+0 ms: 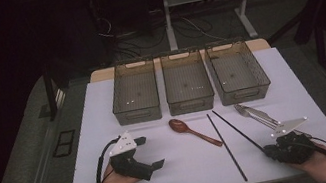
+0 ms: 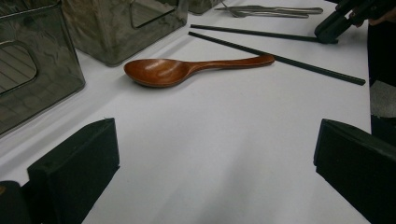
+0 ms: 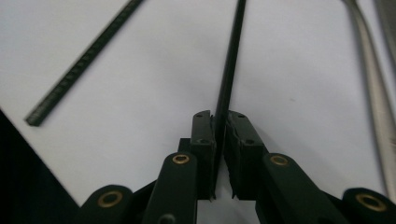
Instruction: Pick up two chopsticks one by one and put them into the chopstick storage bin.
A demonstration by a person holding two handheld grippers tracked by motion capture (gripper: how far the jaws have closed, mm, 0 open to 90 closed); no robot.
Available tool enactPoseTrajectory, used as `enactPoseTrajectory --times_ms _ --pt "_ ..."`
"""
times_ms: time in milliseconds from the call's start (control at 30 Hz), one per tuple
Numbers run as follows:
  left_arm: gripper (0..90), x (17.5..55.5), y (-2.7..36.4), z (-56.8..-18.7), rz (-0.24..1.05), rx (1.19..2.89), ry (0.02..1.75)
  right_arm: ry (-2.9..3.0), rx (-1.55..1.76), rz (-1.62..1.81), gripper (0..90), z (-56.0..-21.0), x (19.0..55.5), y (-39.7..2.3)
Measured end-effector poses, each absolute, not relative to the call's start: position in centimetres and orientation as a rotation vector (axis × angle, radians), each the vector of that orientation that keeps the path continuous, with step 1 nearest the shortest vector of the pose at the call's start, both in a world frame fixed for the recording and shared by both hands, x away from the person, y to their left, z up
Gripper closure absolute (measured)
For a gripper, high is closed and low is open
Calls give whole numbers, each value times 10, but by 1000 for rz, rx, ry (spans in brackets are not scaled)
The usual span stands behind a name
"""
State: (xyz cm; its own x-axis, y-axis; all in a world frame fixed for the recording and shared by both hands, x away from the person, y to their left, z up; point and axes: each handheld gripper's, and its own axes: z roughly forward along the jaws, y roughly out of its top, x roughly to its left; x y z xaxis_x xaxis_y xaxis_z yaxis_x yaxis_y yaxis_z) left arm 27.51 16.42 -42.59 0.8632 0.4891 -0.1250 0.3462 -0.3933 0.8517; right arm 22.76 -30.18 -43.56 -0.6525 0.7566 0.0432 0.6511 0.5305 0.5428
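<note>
My right gripper (image 1: 266, 149) (image 3: 220, 126) is shut on the near end of a black chopstick (image 1: 239, 130) (image 3: 231, 56), low over the white table at the front right; the stick runs away from it toward the bins. A second black chopstick (image 1: 226, 147) (image 3: 79, 65) lies free to its left. A brown wooden spoon (image 1: 193, 131) (image 2: 187, 70) lies mid-table, bowl toward the bins. My left gripper (image 1: 152, 150) (image 2: 217, 168) rests at the front left, open and with nothing between its fingers, pointing at the spoon from a short way off.
Three smoky clear bins (image 1: 137, 114) (image 1: 191, 102) (image 1: 245, 92) stand side by side at the back of the table (image 1: 116, 181). Metal cutlery (image 1: 256, 114) (image 3: 373, 93) lies right of the held chopstick. The table's front edge is just behind both hands.
</note>
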Motion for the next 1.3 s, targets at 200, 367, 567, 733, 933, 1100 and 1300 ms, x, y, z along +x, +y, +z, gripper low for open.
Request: enactPoseTrajectory --times_ms 200,367,567,733,933,1100,1300 --pt "0 275 164 -426 177 2019 610 2563 1220 808 781 -436 233 -314" --pt "0 275 163 -427 179 2019 612 2508 1254 932 756 -434 241 -312" --pt "0 275 164 -427 177 2019 612 2477 1262 940 779 -441 253 -304" --pt "0 275 163 -427 178 2020 611 2469 1257 944 797 -444 254 -304" --pt "0 275 162 -427 177 2029 610 2460 1238 934 813 -446 253 -303" --pt "0 275 163 -427 176 2029 609 2457 1268 937 821 -445 254 -303" --pt "0 275 162 -427 175 2029 611 2443 1272 943 813 -446 255 -301"
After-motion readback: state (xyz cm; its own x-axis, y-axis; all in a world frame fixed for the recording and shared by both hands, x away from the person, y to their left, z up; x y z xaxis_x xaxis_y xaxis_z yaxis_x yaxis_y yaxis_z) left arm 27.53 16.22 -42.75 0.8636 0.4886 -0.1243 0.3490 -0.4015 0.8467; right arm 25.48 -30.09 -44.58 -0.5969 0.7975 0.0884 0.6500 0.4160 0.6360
